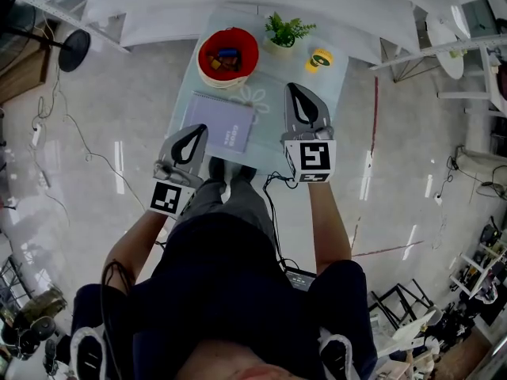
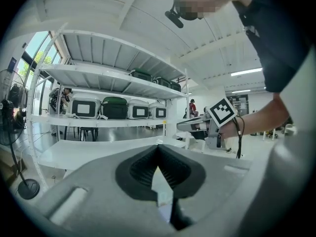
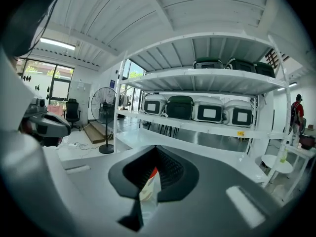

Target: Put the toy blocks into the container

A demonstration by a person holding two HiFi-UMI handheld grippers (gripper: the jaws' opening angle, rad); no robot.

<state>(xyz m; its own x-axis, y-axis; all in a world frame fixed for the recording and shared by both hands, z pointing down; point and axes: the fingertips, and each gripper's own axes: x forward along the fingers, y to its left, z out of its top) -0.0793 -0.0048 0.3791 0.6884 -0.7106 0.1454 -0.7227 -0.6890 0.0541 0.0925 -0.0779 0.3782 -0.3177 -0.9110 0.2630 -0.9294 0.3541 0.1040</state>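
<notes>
Though notebook (image 1: pixel 220 125) bears print, unreadable | blocks (image 1: pixel 225 57) inside red container (image 1: pixel 247 44)

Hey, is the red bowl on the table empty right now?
No, the red bowl holds several coloured toy blocks.

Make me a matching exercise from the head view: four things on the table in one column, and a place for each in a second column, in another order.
1 red bowl
2 purple notebook
3 potted plant
4 small yellow item

a far edge, middle
b far right corner
c near side, left
d far left corner

Pairs: 1-d, 2-c, 3-a, 4-b
</notes>
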